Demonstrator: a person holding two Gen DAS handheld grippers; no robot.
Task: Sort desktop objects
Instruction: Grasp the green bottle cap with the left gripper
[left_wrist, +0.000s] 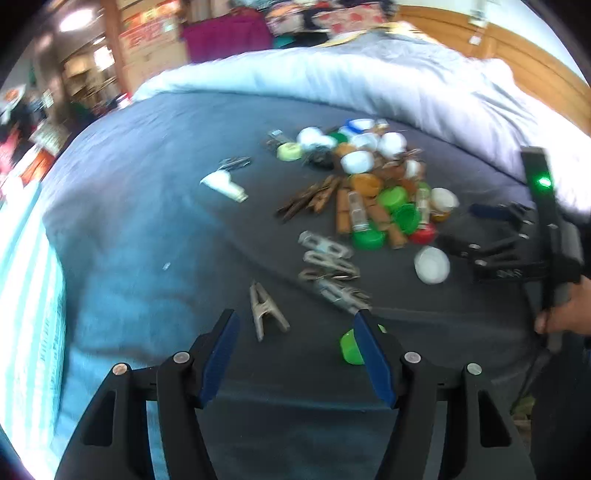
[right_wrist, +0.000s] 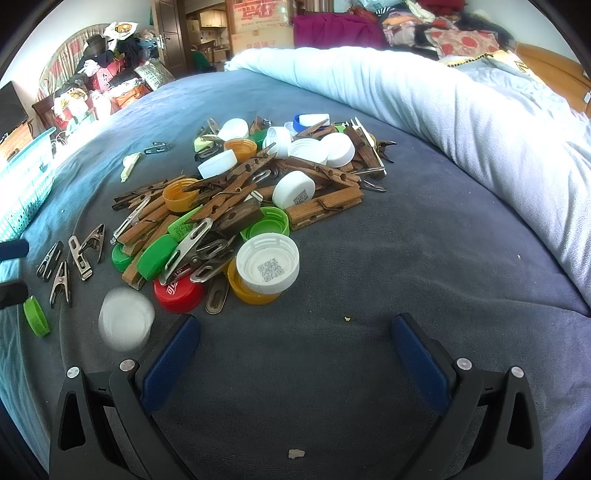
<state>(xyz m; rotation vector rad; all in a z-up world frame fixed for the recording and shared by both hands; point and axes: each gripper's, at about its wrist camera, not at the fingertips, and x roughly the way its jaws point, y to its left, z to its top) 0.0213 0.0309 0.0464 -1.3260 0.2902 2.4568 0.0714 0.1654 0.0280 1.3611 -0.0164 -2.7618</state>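
Observation:
A mixed pile (right_wrist: 236, 199) of wooden clothespins, metal clips and bottle caps lies on a dark blue bedsheet (right_wrist: 369, 258); it also shows in the left wrist view (left_wrist: 373, 192). My right gripper (right_wrist: 295, 328) is open and empty just in front of the pile. A blurred white cap (right_wrist: 126, 323) lies by its left finger, also seen in the left wrist view (left_wrist: 431, 264). My left gripper (left_wrist: 297, 325) is open and empty above a metal clip (left_wrist: 264, 314). A green cap (left_wrist: 349, 345) sits behind its right finger. Several metal clips (left_wrist: 332, 269) lie set apart from the pile.
A pale blue duvet (right_wrist: 461, 122) is bunched along the far and right side. A turquoise basket (right_wrist: 26, 184) stands at the bed's left edge. A white tube (left_wrist: 223, 184) lies apart on the sheet. Clutter and cardboard boxes (right_wrist: 258, 26) stand beyond the bed.

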